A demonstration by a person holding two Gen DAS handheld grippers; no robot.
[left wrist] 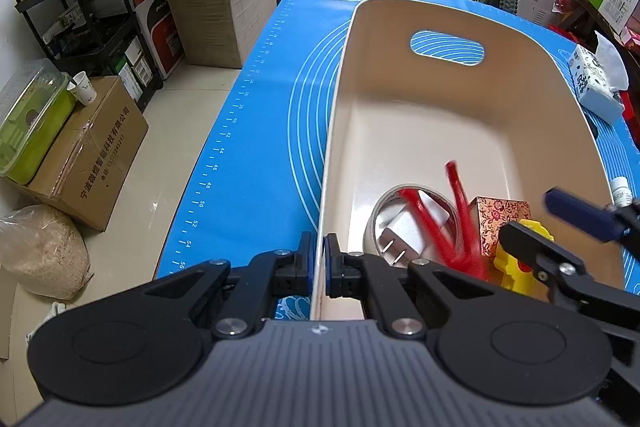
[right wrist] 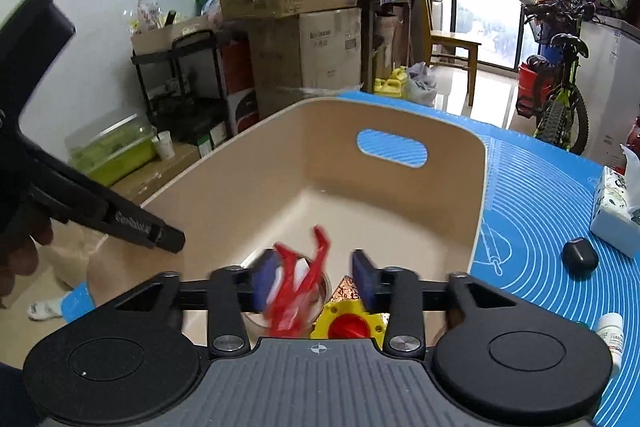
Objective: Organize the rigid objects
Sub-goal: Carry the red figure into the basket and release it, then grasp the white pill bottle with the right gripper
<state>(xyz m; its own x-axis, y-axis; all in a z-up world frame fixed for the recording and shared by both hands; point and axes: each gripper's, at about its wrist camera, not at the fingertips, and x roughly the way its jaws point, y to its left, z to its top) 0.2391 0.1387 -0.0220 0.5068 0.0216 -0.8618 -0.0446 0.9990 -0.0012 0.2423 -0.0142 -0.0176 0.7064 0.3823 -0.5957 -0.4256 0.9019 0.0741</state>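
My left claw (left wrist: 319, 259) is closed on the near wall of the beige bin (left wrist: 400, 15); one pad is outside the wall and one inside, both pressing it. My right claw (right wrist: 316, 277) stands about half open above the near end of the bin, and the red tongs (right wrist: 300, 287) are between its fingers, but the pads do not press them. The tongs are blurred, so I cannot tell if they already rest on something.

Just under the right claw, inside the bin, is a yellow piece with a red centre (right wrist: 346, 323), partly cut off by the claw body. Beside it are a small patterned box (left wrist: 502, 217) and a round metal tin (left wrist: 404, 223) with a white charger plug (left wrist: 400, 235) in it. The far half of the bin is bare, and its far wall has a handle hole (right wrist: 392, 148).

To the right of the right claw, on the blue mat (right wrist: 536, 195) on the table, are a white bottle (right wrist: 612, 333), a dark rounded object (right wrist: 580, 255) which I cannot identify, and farther a tissue pack (right wrist: 616, 211).
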